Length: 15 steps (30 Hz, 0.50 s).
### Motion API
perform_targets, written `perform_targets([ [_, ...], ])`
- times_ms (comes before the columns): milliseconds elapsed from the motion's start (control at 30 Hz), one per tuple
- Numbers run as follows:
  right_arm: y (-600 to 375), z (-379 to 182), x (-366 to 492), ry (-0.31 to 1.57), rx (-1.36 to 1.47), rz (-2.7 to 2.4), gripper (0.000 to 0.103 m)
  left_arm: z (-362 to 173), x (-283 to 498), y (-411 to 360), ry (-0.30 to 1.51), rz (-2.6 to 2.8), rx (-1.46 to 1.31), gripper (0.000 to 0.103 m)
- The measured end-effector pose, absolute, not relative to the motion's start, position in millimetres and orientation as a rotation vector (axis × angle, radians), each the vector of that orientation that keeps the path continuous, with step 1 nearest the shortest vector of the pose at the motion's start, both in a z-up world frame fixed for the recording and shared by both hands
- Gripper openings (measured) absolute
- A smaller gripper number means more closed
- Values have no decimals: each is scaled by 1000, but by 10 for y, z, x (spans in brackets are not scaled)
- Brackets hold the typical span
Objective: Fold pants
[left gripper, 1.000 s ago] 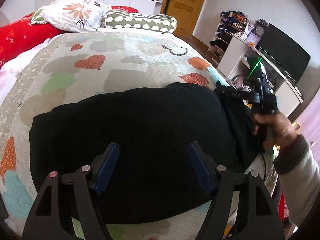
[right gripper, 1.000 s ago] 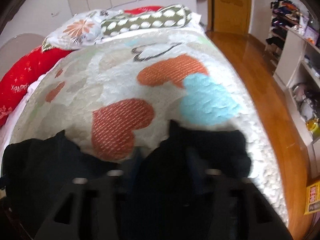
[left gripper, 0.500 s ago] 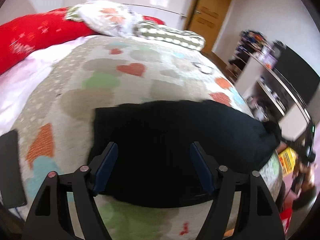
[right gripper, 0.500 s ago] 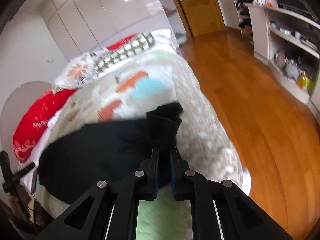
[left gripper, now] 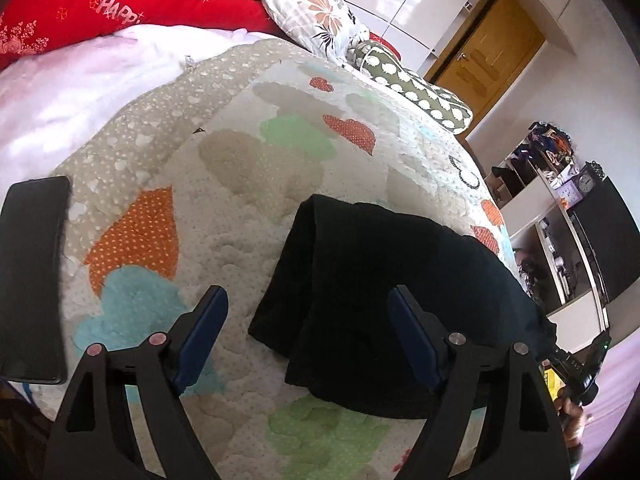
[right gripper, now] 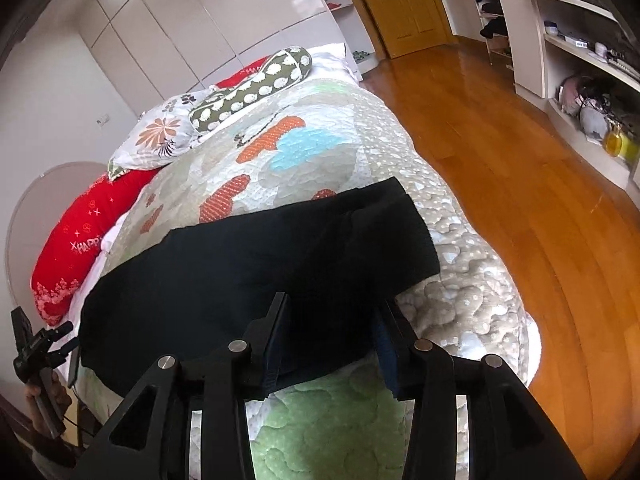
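My left gripper (left gripper: 306, 336) is spread wide and holds nothing; my right gripper (right gripper: 330, 346) is half open, also free. The pants (right gripper: 256, 264) lie across the quilt (left gripper: 240, 160), near its edge. I judge a shallow grab could catch quilt too. A phone (left gripper: 34, 276) lies well left.

A: Bed (right gripper: 460, 240) surface?
B: Heart-print quilt (left gripper: 240, 184). Black pants (right gripper: 256, 264) flat across the near end, phone (left gripper: 32, 272) at the left edge.
A: Head end?
B: Red pillow (left gripper: 132, 0), floral pillow (right gripper: 156, 136), green bolster (right gripper: 252, 88).
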State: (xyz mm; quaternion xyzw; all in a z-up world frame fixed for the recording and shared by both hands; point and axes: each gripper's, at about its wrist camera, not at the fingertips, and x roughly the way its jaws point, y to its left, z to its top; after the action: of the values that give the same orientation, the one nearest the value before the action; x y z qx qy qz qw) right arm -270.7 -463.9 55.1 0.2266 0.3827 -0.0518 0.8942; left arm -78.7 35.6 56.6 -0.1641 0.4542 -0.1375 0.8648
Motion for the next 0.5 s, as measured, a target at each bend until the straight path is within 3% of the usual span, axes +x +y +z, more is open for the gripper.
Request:
perform_targets([
  [500, -4599, 556, -2622, 803, 437, -108, 43, 443, -1048, 89, 1015, -358, -219, 82],
])
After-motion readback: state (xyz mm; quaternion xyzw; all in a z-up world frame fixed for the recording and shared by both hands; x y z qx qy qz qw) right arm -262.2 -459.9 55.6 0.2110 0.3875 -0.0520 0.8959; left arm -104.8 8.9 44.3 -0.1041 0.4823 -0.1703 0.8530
